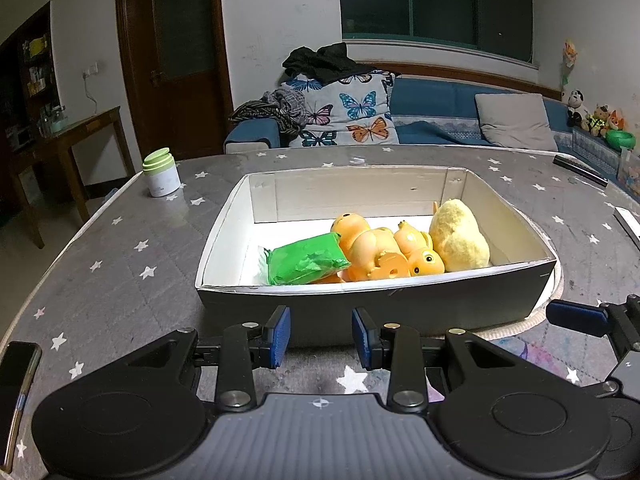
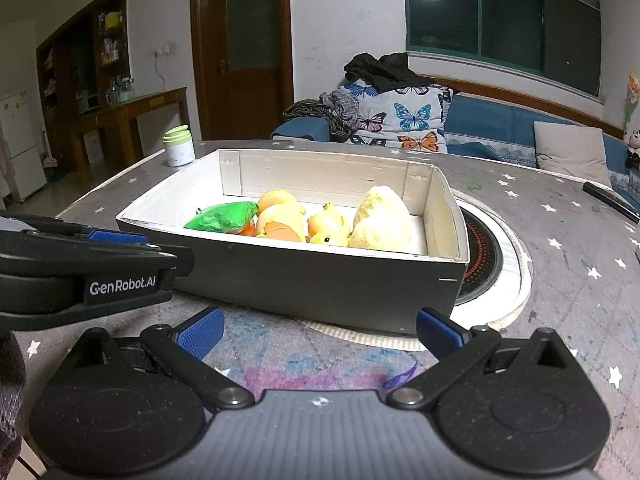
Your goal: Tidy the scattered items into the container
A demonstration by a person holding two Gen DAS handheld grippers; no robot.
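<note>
A grey box with a white inside (image 1: 280, 308) (image 2: 320, 280) stands on the star-patterned table. In it lie a green packet (image 1: 304, 264) (image 2: 222, 216), orange-yellow toy ducks (image 1: 384, 248) (image 2: 304, 222) and a yellow plush (image 1: 460, 236) (image 2: 382, 220). My left gripper (image 1: 320, 338) is open and empty, just in front of the box's near wall. My right gripper (image 2: 320, 330) is open wide and empty, also in front of the box. The left gripper's side shows at the left of the right wrist view (image 2: 92, 264). One blue pad of the right gripper shows at the right of the left wrist view (image 1: 576, 318).
A white jar with a green lid (image 1: 160, 174) (image 2: 179, 146) stands at the table's far left. A phone (image 1: 18, 384) lies at the near left edge. A round cooktop ring (image 2: 496, 268) sits under the box's right end. A dark remote (image 1: 580, 170) lies far right. A sofa stands behind.
</note>
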